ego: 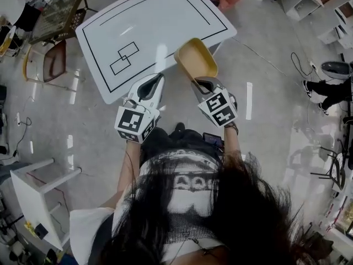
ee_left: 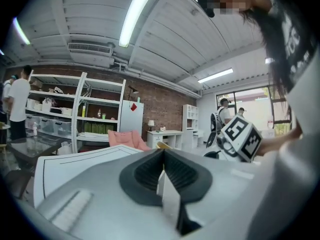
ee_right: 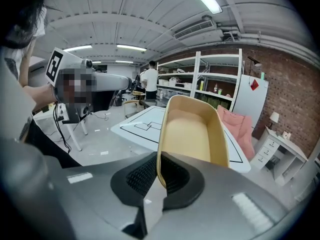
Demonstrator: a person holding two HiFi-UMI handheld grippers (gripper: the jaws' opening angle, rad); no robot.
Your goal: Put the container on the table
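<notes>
A tan, open, oblong container (ego: pixel 196 59) hangs just off the near right edge of the white table (ego: pixel 143 21), which carries black outline markings. My right gripper (ego: pixel 202 84) is shut on the container's near rim. In the right gripper view the container (ee_right: pixel 192 129) rises straight out of the jaws, with the table (ee_right: pixel 145 126) behind and below it. My left gripper (ego: pixel 156 82) hovers at the table's near edge, beside the right one. Its jaws are shut with nothing between them (ee_left: pixel 162 151). In the left gripper view the table (ee_left: pixel 75 159) lies just ahead.
A chair (ego: pixel 49 59) stands left of the table and a white stand (ego: pixel 33 192) is at the lower left. Someone's legs (ego: pixel 325 93) show at the right. Shelving (ee_right: pixel 200 84), a pink armchair (ee_right: pixel 240 129) and a standing person (ee_right: pixel 151 81) lie beyond the table.
</notes>
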